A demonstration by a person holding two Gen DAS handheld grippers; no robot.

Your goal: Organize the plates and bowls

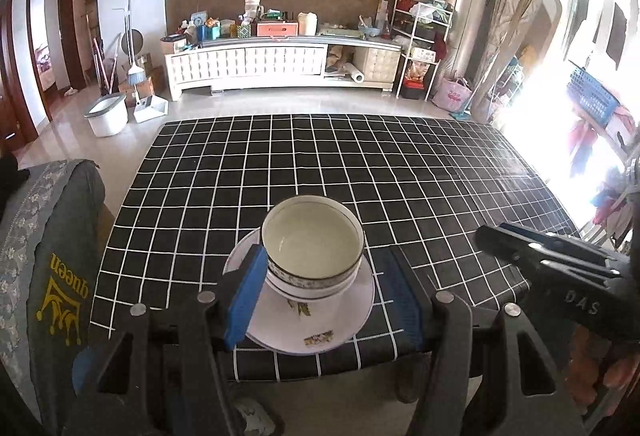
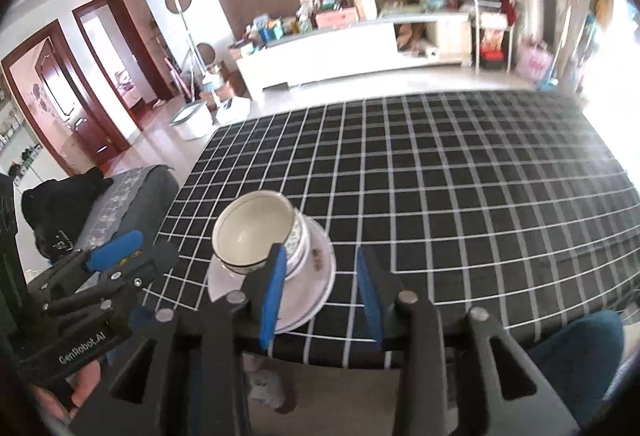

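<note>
A white bowl (image 1: 314, 240) with a patterned band sits nested in other bowls on a stack of white plates (image 1: 332, 328) near the table's front edge. My left gripper (image 1: 326, 300) is open, its blue pads to either side of the stack and empty. In the right wrist view the same bowl (image 2: 254, 232) and plates (image 2: 316, 276) lie left of centre. My right gripper (image 2: 322, 296) is open and empty, its left pad in front of the stack. The left gripper (image 2: 114, 256) shows at the left there, and the right gripper's body (image 1: 552, 260) shows at the right in the left view.
The table (image 1: 400, 171) wears a black cloth with a white grid. A grey chair back (image 1: 52, 256) with a cover stands at the table's left. A white cabinet (image 1: 280, 63), a bucket (image 1: 107, 115) and a broom stand beyond on the floor.
</note>
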